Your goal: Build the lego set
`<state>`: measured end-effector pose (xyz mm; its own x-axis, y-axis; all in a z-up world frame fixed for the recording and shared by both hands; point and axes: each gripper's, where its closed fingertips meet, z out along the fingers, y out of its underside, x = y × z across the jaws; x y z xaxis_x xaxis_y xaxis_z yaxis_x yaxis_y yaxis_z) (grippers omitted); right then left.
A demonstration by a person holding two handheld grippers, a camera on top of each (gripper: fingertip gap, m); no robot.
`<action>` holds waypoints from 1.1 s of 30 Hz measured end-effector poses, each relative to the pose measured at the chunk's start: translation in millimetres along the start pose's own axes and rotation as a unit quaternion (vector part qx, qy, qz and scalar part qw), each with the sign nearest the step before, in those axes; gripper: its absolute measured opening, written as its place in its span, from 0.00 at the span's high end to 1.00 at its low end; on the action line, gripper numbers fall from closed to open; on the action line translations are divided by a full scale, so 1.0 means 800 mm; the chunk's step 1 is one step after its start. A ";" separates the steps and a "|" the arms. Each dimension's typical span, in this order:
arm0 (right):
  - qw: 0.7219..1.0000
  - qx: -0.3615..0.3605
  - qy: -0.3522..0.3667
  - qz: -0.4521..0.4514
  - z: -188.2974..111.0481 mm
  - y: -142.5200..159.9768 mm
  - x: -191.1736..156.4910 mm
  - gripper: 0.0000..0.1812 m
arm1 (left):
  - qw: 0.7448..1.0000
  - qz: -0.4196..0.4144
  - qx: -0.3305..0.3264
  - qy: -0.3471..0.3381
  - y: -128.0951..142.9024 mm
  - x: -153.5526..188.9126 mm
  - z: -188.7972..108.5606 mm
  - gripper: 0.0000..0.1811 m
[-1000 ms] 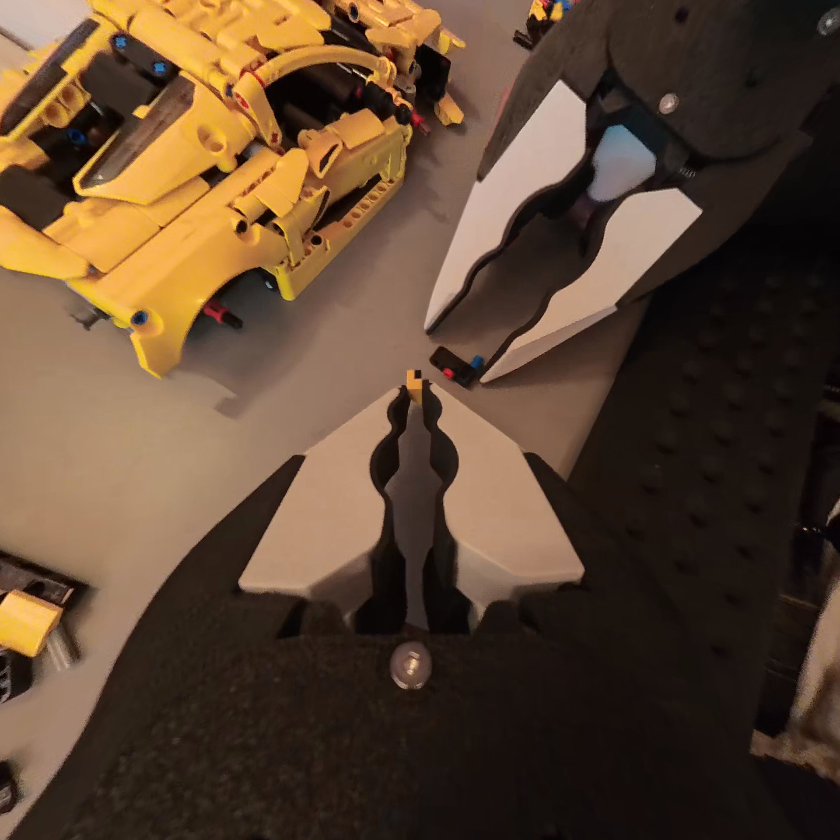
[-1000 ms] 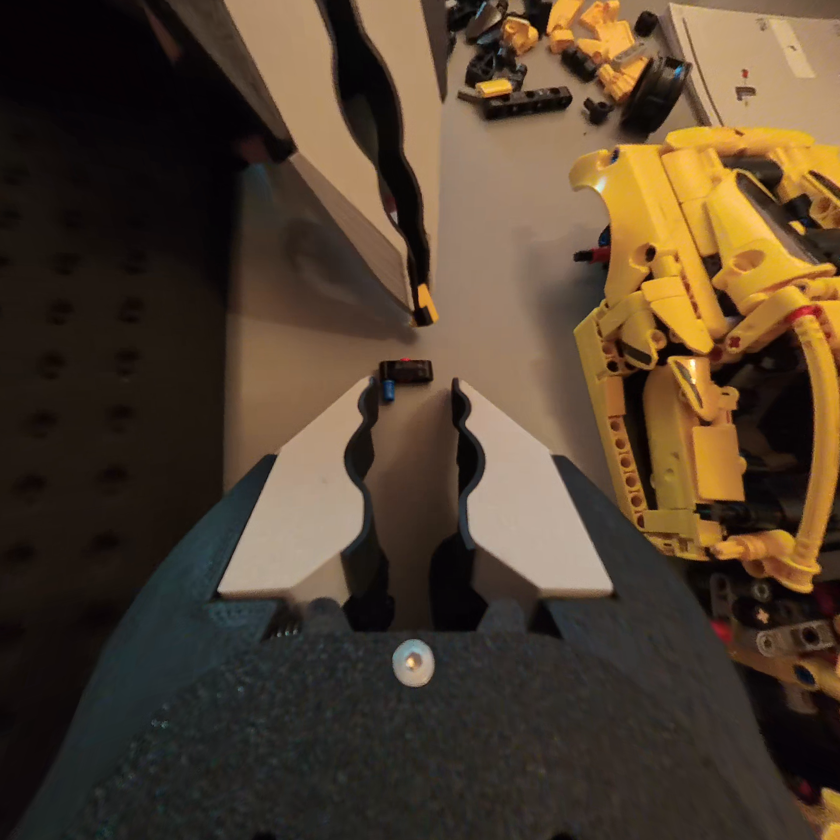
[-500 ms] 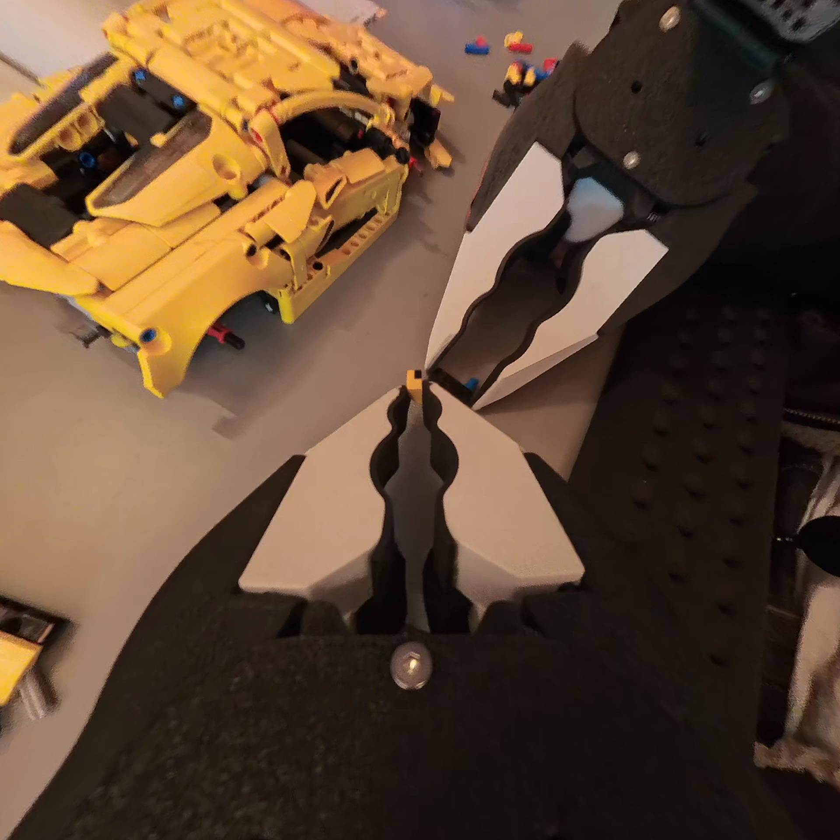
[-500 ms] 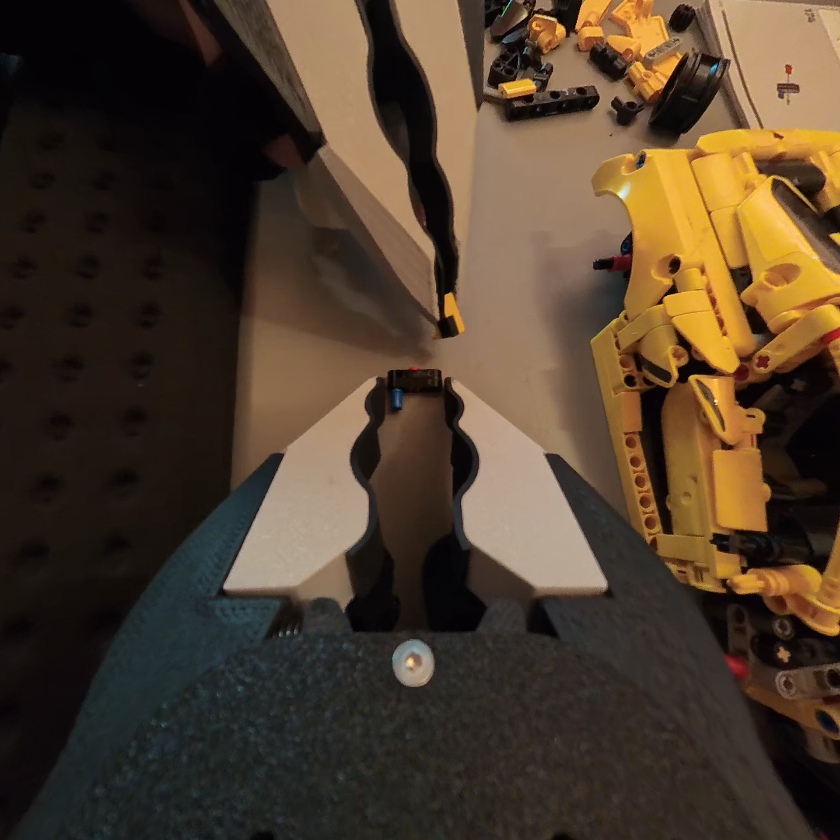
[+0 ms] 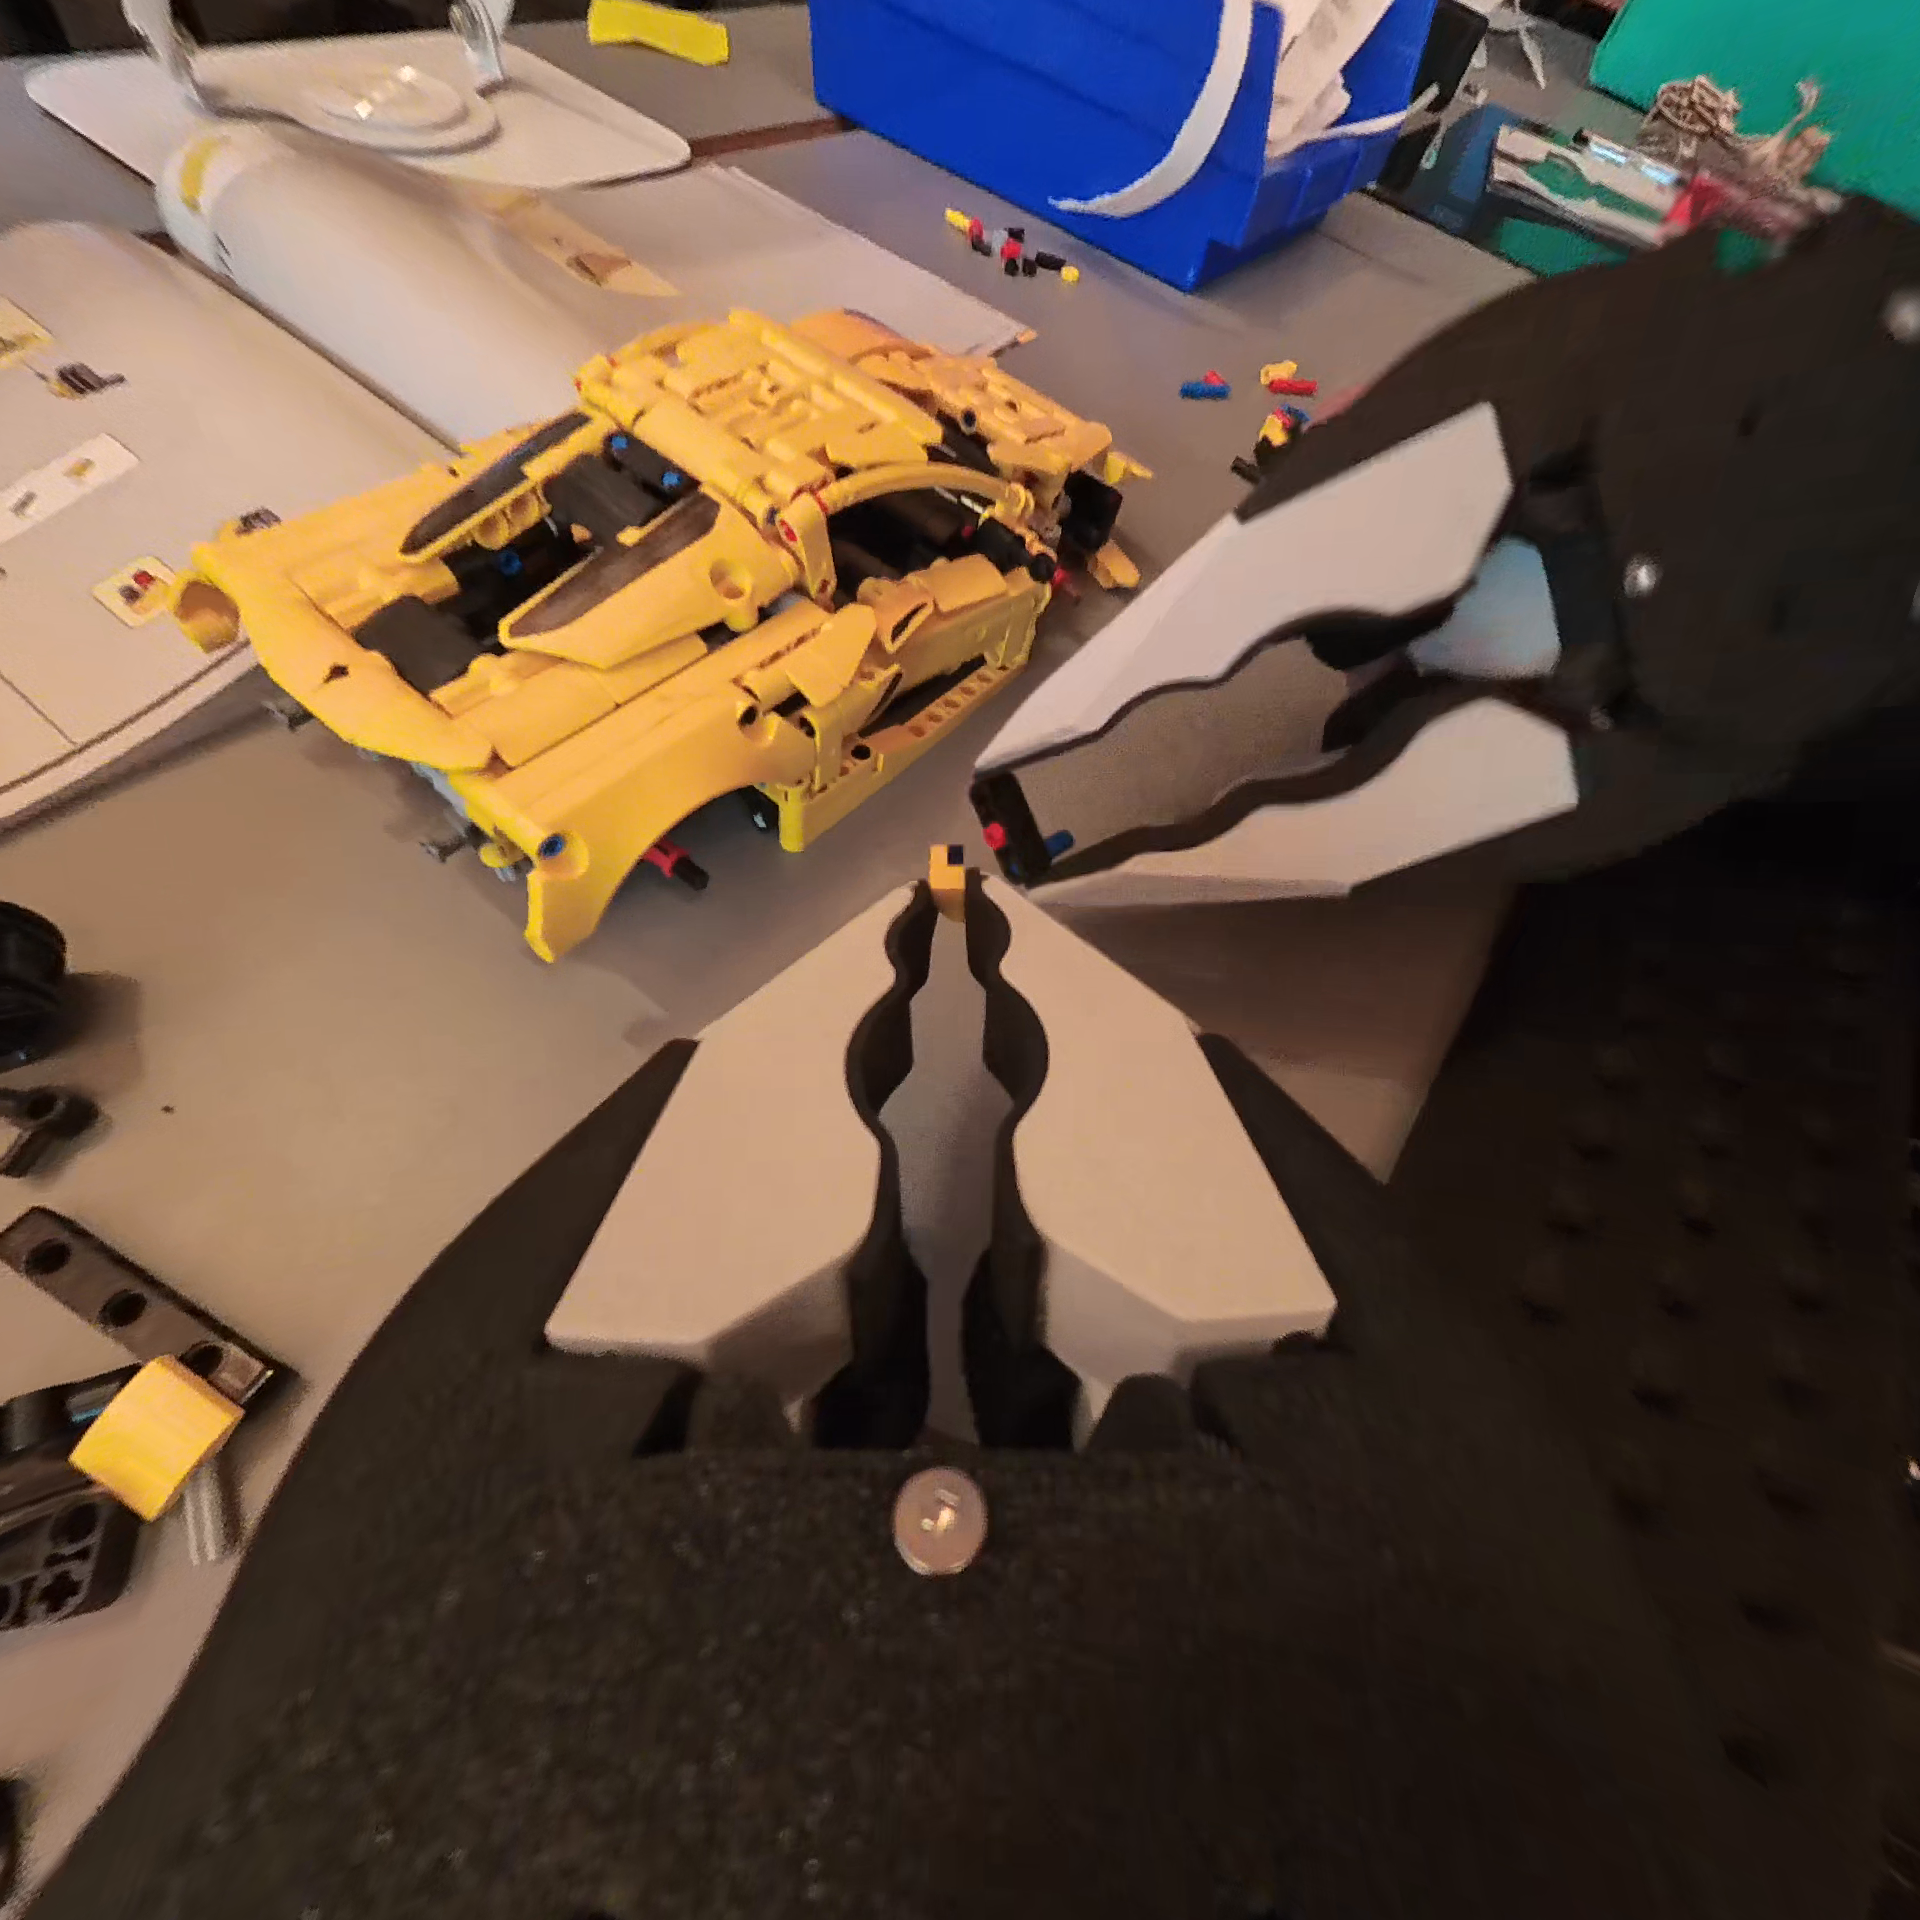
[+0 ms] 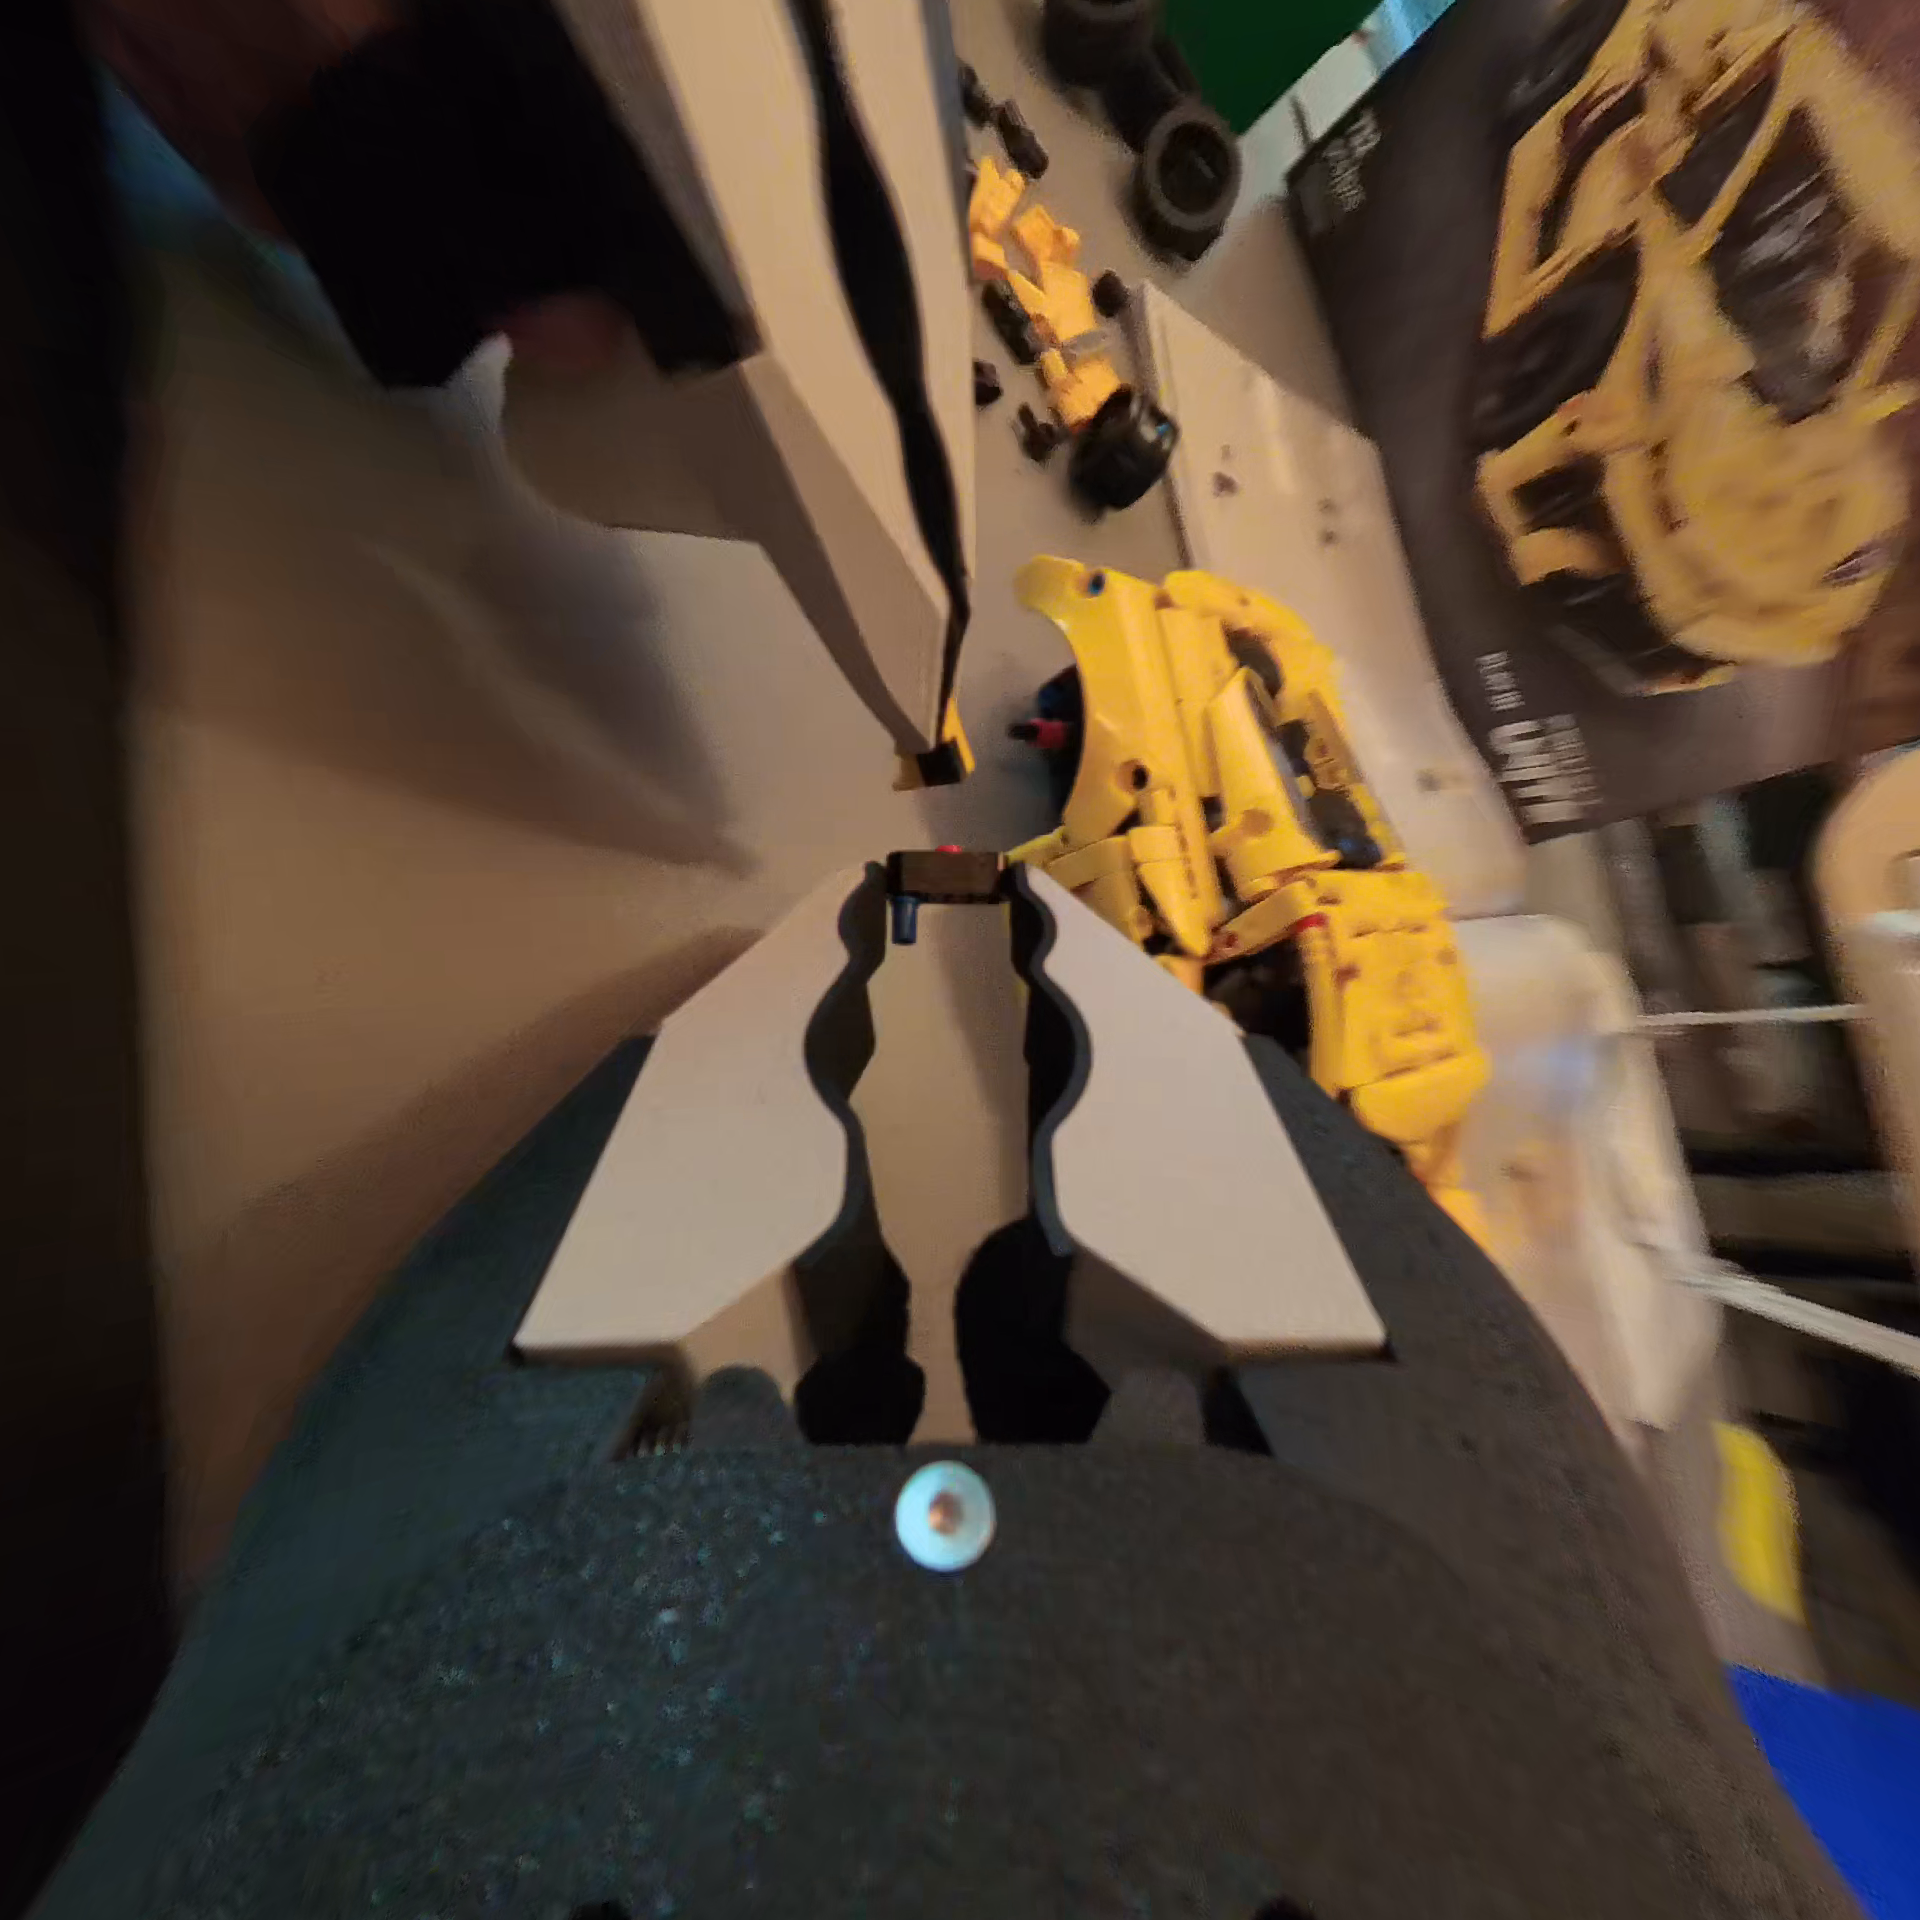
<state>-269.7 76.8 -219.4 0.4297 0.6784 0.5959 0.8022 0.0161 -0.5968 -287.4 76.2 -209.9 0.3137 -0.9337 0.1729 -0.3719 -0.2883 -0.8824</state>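
Note:
A half-built yellow lego car (image 5: 686, 623) stands on the grey table (image 5: 312, 1018); it also shows in the right wrist view (image 6: 1226, 831). My left gripper (image 5: 945, 896) is shut on a small yellow piece (image 5: 948, 871), held above the table. My right gripper (image 6: 948, 881) is shut on a small black piece (image 6: 948, 875) with a blue pin and a red pin. In the left wrist view the right gripper (image 5: 1023, 831) holds that black piece (image 5: 1010, 829) just right of the yellow piece. The two pieces are close but apart. The right wrist view is blurred.
An open instruction booklet (image 5: 125, 436) lies left of the car. A blue bin (image 5: 1091, 114) stands at the back. Loose black and yellow parts (image 5: 114, 1434) lie at the lower left. Small pins (image 5: 1013, 249) lie scattered behind the car. The set's box (image 6: 1621, 364) and black tyres (image 6: 1184, 177) stand beyond. The tips of both grippers are at nearly the same place.
My right gripper closed on the black piece on the table and lifted it. Both grippers rose and tilted up, bringing the black piece beside the yellow one.

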 end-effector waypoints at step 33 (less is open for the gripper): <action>0.980 -0.062 0.116 -0.150 0.009 -0.012 0.005 0.88 | 1.000 -0.003 0.005 -0.012 -0.005 0.005 0.005 0.96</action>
<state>-278.8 84.4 -215.3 0.2371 0.4716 0.8493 0.9449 0.0910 -0.3144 -281.0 74.8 -207.6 0.3359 -0.9268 0.1681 -0.3609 -0.2915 -0.8859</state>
